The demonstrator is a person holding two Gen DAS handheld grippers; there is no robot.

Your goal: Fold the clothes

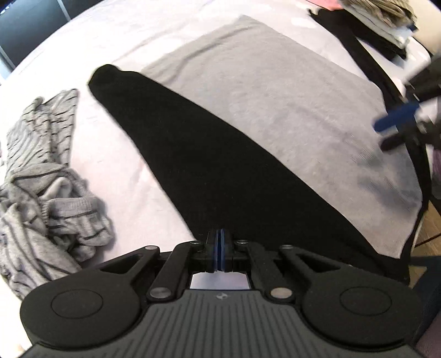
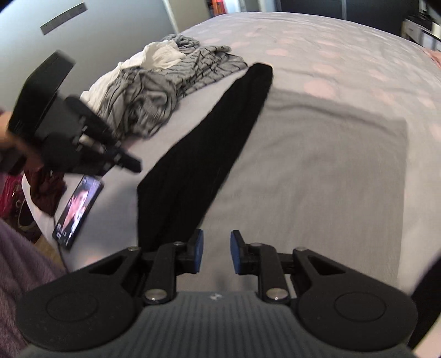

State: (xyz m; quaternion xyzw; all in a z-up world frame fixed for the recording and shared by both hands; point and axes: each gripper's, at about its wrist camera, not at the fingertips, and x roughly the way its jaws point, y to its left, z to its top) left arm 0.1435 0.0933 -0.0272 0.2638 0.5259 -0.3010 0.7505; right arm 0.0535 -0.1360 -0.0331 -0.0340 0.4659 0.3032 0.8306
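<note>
Bedding of pale lilac covers the bed in the left wrist view, and on it lies a flat grey towel with a long black garment stretched across its near-left edge, narrowing to a rounded end far up the bed. The left gripper has its fingers pressed together, blue pads meeting, right at the near end of the black garment; whether cloth is pinched between them cannot be told. A crumpled grey striped garment sits to the left, apart from the black one, and a stack of folded clothes lies at the far right. The right gripper shows blurred at the right edge. In the right wrist view, the right gripper hangs over the towel with its fingers apart and nothing between them, just beside the black garment. The left gripper appears blurred at left, above a lit phone near the bed's edge. The striped garment lies beyond, with white cloth tangled in it.
</note>
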